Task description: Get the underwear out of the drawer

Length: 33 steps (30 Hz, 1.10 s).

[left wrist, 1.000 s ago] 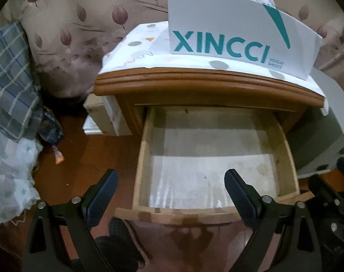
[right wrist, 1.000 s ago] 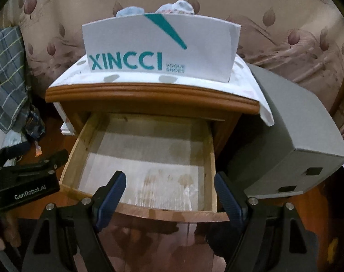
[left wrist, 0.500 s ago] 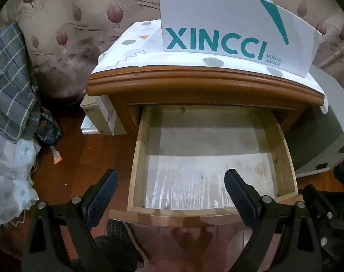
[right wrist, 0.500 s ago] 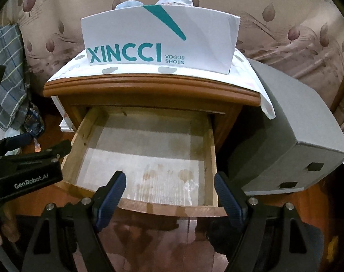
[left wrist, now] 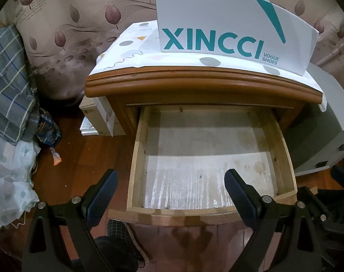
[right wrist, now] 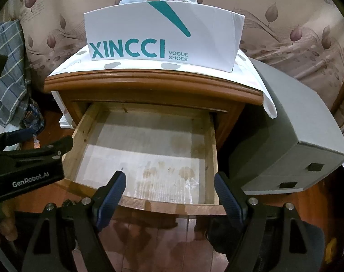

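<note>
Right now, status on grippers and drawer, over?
Left gripper open, empty. Right gripper open, empty. Drawer pulled out, no underwear visible inside. Nothing blocking.

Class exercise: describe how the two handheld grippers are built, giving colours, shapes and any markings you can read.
Both the left gripper and the right gripper have black angular frames with silver bolts. Their fingers are flat paddles faced with dark blue, finely textured pads. Seen from the right wrist, the left gripper's black body carries white "GenRobot.AI" lettering.

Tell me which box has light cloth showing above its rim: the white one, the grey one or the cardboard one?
The white XINCCI box on the nightstand; the other two show none.
</note>
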Each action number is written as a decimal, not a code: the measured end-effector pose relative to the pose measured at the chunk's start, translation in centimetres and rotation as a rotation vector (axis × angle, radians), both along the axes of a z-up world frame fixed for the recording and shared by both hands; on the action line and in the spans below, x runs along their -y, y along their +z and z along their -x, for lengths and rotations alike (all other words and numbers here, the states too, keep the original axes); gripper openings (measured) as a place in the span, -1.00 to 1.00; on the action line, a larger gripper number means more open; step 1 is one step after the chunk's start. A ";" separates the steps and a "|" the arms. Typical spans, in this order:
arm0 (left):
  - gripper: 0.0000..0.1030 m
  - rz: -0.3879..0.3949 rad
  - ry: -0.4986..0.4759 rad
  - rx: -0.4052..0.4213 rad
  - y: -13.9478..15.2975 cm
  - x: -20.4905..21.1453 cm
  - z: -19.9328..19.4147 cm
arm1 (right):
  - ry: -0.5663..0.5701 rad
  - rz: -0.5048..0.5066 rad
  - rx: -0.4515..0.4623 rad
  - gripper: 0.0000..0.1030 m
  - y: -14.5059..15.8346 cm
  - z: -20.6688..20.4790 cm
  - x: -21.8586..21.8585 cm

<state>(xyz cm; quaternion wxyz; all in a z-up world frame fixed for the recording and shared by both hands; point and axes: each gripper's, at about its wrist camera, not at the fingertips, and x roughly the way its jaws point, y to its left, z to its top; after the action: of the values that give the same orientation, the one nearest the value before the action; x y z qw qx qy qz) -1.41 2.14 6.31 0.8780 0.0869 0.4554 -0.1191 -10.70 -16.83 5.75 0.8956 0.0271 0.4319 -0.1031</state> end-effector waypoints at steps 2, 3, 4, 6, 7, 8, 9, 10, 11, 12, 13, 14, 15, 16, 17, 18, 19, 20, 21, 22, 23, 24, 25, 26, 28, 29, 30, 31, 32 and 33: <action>0.82 0.001 0.002 -0.003 0.0 -0.1 0.0 | 0.001 -0.001 -0.006 0.60 -0.1 -0.1 0.0; 0.82 0.000 0.001 -0.005 0.0 0.0 0.1 | 0.002 -0.002 -0.009 0.59 -0.2 -0.1 0.0; 0.82 0.001 0.003 -0.005 0.0 0.0 0.1 | 0.005 -0.001 -0.012 0.60 -0.2 -0.1 -0.1; 0.82 0.002 0.004 -0.007 0.0 0.0 0.1 | 0.008 0.004 -0.013 0.60 -0.3 -0.1 -0.1; 0.81 0.001 0.005 -0.007 0.0 0.0 0.1 | 0.009 0.004 -0.013 0.60 -0.3 -0.1 -0.2; 0.82 0.002 0.007 -0.008 0.0 -0.1 0.1 | 0.011 0.003 -0.013 0.60 -0.2 -0.1 -0.2; 0.81 0.002 0.006 -0.009 0.0 0.0 0.1 | 0.012 0.004 -0.013 0.60 -0.3 -0.1 -0.3; 0.81 0.003 0.006 -0.011 0.0 0.0 0.1 | 0.012 0.005 -0.014 0.60 -0.3 -0.1 -0.3; 0.82 0.004 0.006 -0.014 0.0 0.0 0.0 | 0.014 0.005 -0.014 0.60 -0.3 -0.1 -0.3; 0.81 0.007 0.005 -0.018 0.0 0.0 0.0 | 0.014 0.006 -0.016 0.60 -0.4 -0.2 -0.3; 0.81 0.010 0.005 -0.019 0.0 0.0 0.0 | 0.013 0.006 -0.017 0.60 -0.4 -0.2 -0.3; 0.81 0.009 0.006 -0.019 0.0 0.0 0.0 | 0.013 0.005 -0.018 0.60 -0.5 -0.2 -0.3; 0.81 0.005 0.006 -0.018 0.0 0.0 0.0 | 0.013 0.002 -0.020 0.60 -0.5 -0.1 -0.3; 0.82 0.003 0.005 -0.018 0.0 0.0 0.0 | 0.013 0.000 -0.022 0.59 -0.6 -0.2 -0.3; 0.81 0.003 0.005 -0.018 0.0 0.0 0.0 | 0.013 0.000 -0.024 0.60 -0.6 -0.2 -0.3; 0.81 0.005 0.007 -0.019 0.0 0.1 0.0 | 0.015 0.000 -0.025 0.60 -0.7 -0.2 -0.4; 0.81 0.003 0.005 -0.018 0.0 0.1 0.0 | 0.016 0.001 -0.026 0.60 -0.7 -0.2 -0.4; 0.81 0.001 0.006 -0.017 0.0 0.0 0.0 | 0.019 0.003 -0.026 0.60 -0.7 -0.2 -0.5; 0.81 0.001 0.008 -0.016 0.0 0.0 0.0 | 0.022 0.004 -0.027 0.60 -0.7 -0.3 -0.6; 0.81 0.001 0.008 -0.018 0.0 0.0 0.0 | 0.023 0.005 -0.026 0.60 -0.7 -0.3 -0.6; 0.81 0.002 0.008 -0.017 0.0 0.0 -0.1 | 0.025 0.005 -0.026 0.60 -0.7 -0.3 -0.7; 0.81 0.002 0.009 -0.016 0.0 0.0 -0.1 | 0.026 0.007 -0.027 0.60 -0.7 -0.3 -0.7; 0.81 -0.001 0.009 -0.018 0.0 0.0 -0.1 | 0.027 0.008 -0.028 0.59 -0.8 -0.3 -0.8; 0.81 -0.001 0.010 -0.021 -0.1 0.0 -0.1 | 0.028 0.008 -0.029 0.60 -0.8 -0.3 -0.8; 0.81 0.002 0.009 -0.026 -0.1 0.1 0.0 | 0.028 0.004 -0.031 0.60 -0.9 -0.3 -0.8; 0.81 0.001 0.007 -0.027 -0.1 0.1 0.0 | 0.030 0.003 -0.032 0.60 -0.9 -0.3 -0.8; 0.81 -0.002 0.006 -0.028 -0.2 0.2 0.0 | 0.030 0.002 -0.034 0.60 -1.0 -0.4 -0.8; 0.81 -0.005 0.005 -0.026 -0.2 0.3 0.0 | 0.031 0.001 -0.036 0.60 -1.1 -0.4 -0.8; 0.81 -0.007 0.004 -0.025 -0.2 0.4 0.0 | 0.032 0.001 -0.038 0.60 -1.2 -0.5 -0.8; 0.81 -0.010 0.004 -0.023 -0.2 0.5 0.0 | 0.031 0.003 -0.040 0.60 -1.2 -0.5 -0.8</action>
<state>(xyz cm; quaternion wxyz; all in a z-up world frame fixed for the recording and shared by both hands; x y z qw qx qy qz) -1.44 1.64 6.13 0.8725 0.0889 0.4662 -0.1161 -10.20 -16.03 4.51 0.8884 0.0169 0.4498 -0.0902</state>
